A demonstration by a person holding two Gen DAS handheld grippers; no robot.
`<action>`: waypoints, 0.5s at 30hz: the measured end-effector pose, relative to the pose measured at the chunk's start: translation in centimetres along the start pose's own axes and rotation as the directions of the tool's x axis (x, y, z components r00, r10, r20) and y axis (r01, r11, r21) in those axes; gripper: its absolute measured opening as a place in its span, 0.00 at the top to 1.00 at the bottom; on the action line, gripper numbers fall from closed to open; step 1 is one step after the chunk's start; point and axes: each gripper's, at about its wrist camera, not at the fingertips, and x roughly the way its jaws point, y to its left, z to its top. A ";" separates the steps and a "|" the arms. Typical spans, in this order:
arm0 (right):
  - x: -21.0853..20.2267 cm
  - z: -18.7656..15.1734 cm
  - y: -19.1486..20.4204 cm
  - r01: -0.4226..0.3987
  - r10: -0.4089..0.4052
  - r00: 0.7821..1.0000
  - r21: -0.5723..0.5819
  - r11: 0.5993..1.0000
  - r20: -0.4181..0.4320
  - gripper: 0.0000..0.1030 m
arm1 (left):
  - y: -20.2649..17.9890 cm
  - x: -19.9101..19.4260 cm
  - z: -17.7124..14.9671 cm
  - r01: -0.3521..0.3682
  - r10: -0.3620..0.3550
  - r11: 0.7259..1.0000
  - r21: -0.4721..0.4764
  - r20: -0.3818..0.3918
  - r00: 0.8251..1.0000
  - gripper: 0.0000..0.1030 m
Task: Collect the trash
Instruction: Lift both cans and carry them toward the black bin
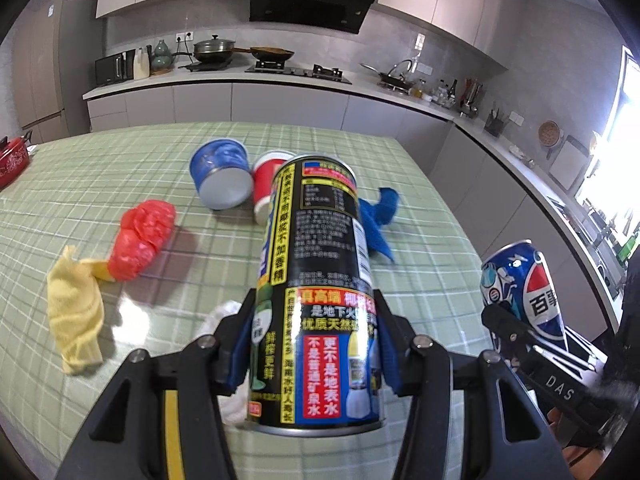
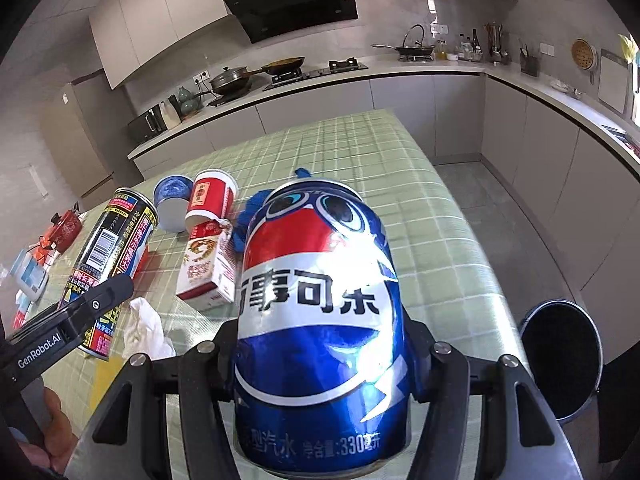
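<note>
Left wrist view: I had the left gripper (image 1: 316, 344) clamped on the tall black can (image 1: 320, 280), clear of the table (image 1: 120, 168). Right gripper (image 2: 320, 364) squeezed the blue cola can (image 2: 320, 320), beside the bin (image 2: 560, 352), presumably their destination.

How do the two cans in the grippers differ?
The black can is tall and slim with yellow and red text panels; the Pepsi can is blue, wider and dented. The black can sits in the left gripper, the Pepsi can in the right gripper. Both are clamped at their lower halves, above the table.
</note>
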 end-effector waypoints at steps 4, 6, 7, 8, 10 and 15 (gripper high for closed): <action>-1.3 -0.3 -1.2 0.006 -0.006 1.000 0.014 1.000 0.012 0.40 | -1.1 -0.4 -0.4 0.011 -0.011 1.000 0.018 -0.003 1.000 0.48; -1.9 -0.6 -1.6 0.007 -0.008 1.000 0.026 1.000 0.019 0.40 | -1.6 -0.7 -0.5 0.018 -0.018 0.999 0.033 0.001 1.000 0.48; -2.2 -0.6 -1.7 0.010 -0.011 1.000 0.029 1.000 0.024 0.40 | -1.8 -0.9 -0.6 0.025 -0.025 0.999 0.041 0.004 1.000 0.48; -2.5 -0.8 -1.8 0.013 -0.014 0.999 0.035 0.999 0.030 0.40 | -1.9 -1.1 -0.7 0.032 -0.032 0.998 0.047 0.006 0.999 0.48; -3.2 -1.0 -1.9 0.020 -0.022 0.999 0.049 0.999 0.043 0.40 | -2.1 -1.3 -1.0 0.047 -0.048 0.997 0.066 0.011 0.999 0.48; -3.8 -1.8 -1.8 0.044 -0.046 0.998 0.070 0.997 0.033 0.40 | -1.9 -1.5 -1.8 0.092 -0.092 0.992 0.083 -0.002 0.996 0.48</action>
